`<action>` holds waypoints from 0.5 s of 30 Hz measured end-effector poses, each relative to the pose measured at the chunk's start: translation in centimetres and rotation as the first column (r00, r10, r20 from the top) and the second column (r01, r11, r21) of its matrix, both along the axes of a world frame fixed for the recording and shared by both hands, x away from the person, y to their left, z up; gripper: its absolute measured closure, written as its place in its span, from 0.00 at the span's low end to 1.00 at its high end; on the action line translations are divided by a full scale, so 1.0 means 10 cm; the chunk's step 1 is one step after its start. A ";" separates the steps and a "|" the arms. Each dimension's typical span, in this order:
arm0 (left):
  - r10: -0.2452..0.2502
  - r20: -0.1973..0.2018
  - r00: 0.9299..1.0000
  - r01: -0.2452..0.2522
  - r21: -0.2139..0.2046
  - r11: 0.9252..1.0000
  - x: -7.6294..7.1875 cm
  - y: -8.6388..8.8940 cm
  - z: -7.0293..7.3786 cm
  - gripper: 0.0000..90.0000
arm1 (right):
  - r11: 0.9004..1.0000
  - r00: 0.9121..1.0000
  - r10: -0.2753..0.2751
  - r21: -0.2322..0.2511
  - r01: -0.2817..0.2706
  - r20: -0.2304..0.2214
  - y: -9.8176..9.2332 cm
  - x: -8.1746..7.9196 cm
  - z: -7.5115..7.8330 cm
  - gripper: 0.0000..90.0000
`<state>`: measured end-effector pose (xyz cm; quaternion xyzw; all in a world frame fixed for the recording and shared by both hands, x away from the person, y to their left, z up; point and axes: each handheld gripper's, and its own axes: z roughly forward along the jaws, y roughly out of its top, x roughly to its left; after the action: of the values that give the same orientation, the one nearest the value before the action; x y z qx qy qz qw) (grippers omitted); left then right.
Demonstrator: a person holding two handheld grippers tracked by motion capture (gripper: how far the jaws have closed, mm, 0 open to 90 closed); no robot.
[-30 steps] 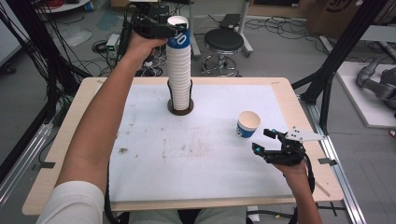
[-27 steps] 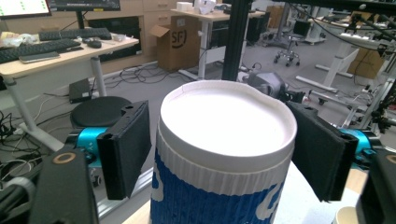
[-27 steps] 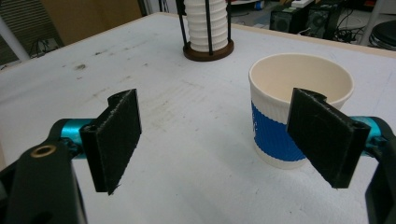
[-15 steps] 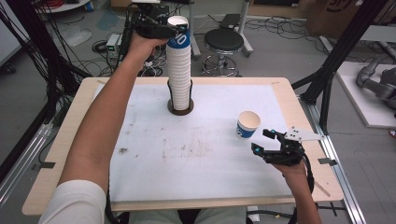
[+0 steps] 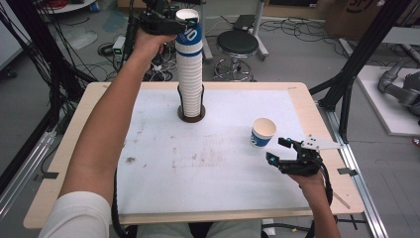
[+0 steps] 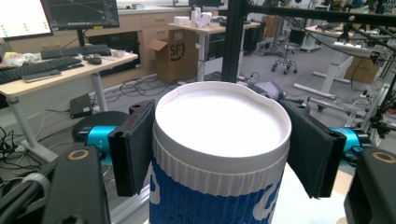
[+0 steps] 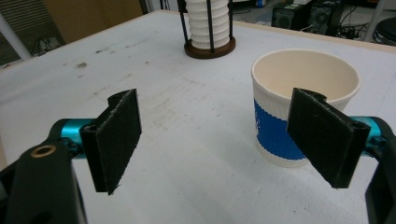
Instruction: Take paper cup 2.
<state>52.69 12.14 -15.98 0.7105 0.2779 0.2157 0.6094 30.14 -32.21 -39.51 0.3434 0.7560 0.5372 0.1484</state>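
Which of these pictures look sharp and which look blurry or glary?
High view: evenly lit, slightly soft; left tool view: the top cup is close, its white inside glary and featureless; right tool view: the single cup is fairly sharp, the near black pads blurred.

Wooden table [image 5: 307, 99]: white mat [image 5: 218, 163]; on mat, cup stack [image 5: 190, 74] in holder, single cup [image 5: 262, 132].

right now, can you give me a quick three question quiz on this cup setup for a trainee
1. True or false: the left gripper has closed on the top cup of the cup stack.
2. Which gripper stands open: A left, B right?
3. Fill in: the single cup on the table stands ___.

Key: 1 true. 2 B. 3 upright, open end up, beside the right gripper and not between its jaws.
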 end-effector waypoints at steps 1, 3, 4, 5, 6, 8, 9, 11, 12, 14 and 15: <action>-0.001 0.003 1.000 0.001 0.005 1.000 -0.01 0.01 0.02 0.34 | 1.000 1.000 -0.001 -0.002 0.001 0.001 0.00 0.00 0.00 0.20; -0.003 0.006 1.000 0.003 0.003 1.000 -0.02 0.01 0.04 0.34 | 1.000 1.000 0.001 -0.002 -0.001 0.002 0.01 0.00 -0.01 0.21; -0.003 0.010 1.000 0.003 0.001 1.000 -0.02 0.02 0.05 0.34 | 1.000 1.000 0.002 -0.002 -0.002 0.001 0.01 0.00 -0.01 0.21; -0.001 0.013 1.000 0.001 -0.010 1.000 -0.03 0.02 0.07 0.34 | 1.000 1.000 0.003 -0.002 -0.003 -0.001 0.01 0.00 -0.01 0.21; -0.001 0.015 1.000 0.001 -0.013 1.000 -0.04 0.03 0.08 0.34 | 1.000 1.000 0.003 0.000 -0.003 -0.001 0.01 0.00 -0.01 0.21; 0.000 0.021 1.000 0.000 -0.026 1.000 -0.05 0.04 0.11 0.34 | 1.000 1.000 0.002 0.001 -0.002 -0.004 0.01 0.00 -0.01 0.21; 0.001 0.023 1.000 0.000 -0.027 1.000 -0.06 0.05 0.12 0.34 | 1.000 1.000 0.003 0.002 -0.003 -0.004 0.01 0.00 -0.01 0.21; 0.004 0.030 1.000 -0.003 -0.027 1.000 -0.08 0.06 0.16 0.34 | 1.000 1.000 0.004 0.001 -0.004 -0.003 0.01 0.00 -0.01 0.20; 0.004 0.036 0.999 -0.003 -0.029 1.000 -0.09 0.07 0.18 0.34 | 1.000 1.000 0.003 0.001 -0.003 -0.003 0.02 0.00 -0.01 0.21; 0.010 0.042 0.999 -0.008 -0.043 0.999 -0.11 0.08 0.21 0.34 | 1.000 1.000 0.003 0.002 -0.003 -0.001 0.02 0.00 -0.01 0.21; 0.010 0.047 0.999 -0.008 -0.045 0.999 -0.12 0.10 0.23 0.34 | 1.000 1.000 0.004 0.004 -0.004 -0.005 0.03 0.00 -0.01 0.21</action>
<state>51.54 13.12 -13.63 0.6902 0.2716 0.2289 0.6305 30.17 -31.95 -39.60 0.3435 0.7561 0.5380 0.1446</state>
